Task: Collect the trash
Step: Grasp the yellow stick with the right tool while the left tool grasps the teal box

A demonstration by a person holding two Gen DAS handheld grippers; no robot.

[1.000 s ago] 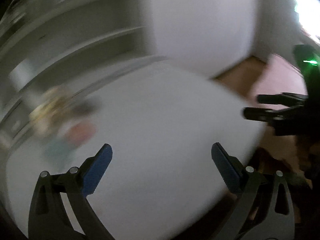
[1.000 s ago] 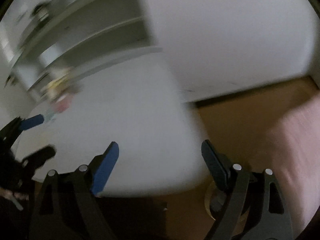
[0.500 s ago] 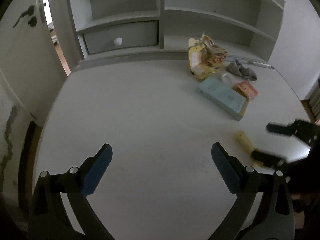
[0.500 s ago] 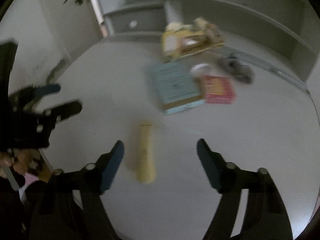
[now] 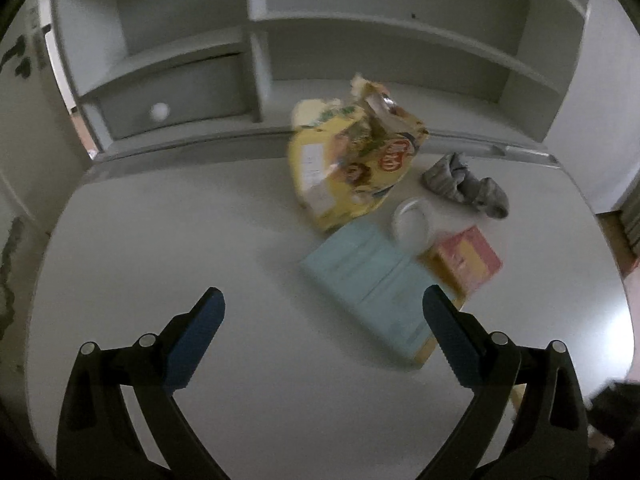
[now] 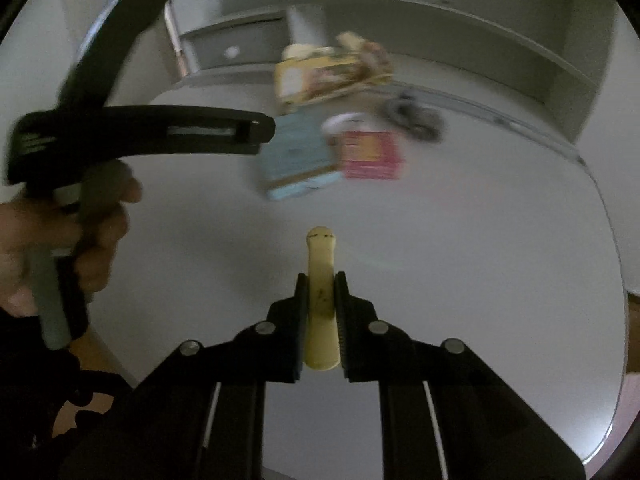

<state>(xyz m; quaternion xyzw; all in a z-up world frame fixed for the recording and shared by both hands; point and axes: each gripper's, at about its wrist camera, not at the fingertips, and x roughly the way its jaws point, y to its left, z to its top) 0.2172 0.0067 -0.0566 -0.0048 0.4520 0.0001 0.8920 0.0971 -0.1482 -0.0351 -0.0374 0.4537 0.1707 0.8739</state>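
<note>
The right gripper (image 6: 321, 280) is clamped on a pale yellow wrapper (image 6: 321, 264) above the white desk (image 6: 500, 260), bare toward the rounded right edge. The left gripper (image 5: 322, 316) hangs spread wide with nothing in it, bare desk beneath. Only its view shows the blue box (image 5: 372, 280), white cup (image 5: 412, 222), red box (image 5: 466, 258), yellow bag (image 5: 352, 160) and grey cloth (image 5: 464, 184) sharply, before the shelf unit (image 5: 256, 52).

From the left wrist we see bare worktop (image 5: 168, 240) open from 7 to 11 o'clock. Clutter blocks 12 to 3 o'clock: a yellow snack bag (image 5: 352, 160), a grey cloth (image 5: 464, 186), a white cup (image 5: 414, 224), a red box (image 5: 466, 258) and a blue box (image 5: 372, 284), packed close together. Shelving (image 5: 360, 40) walls the far edge.
</note>
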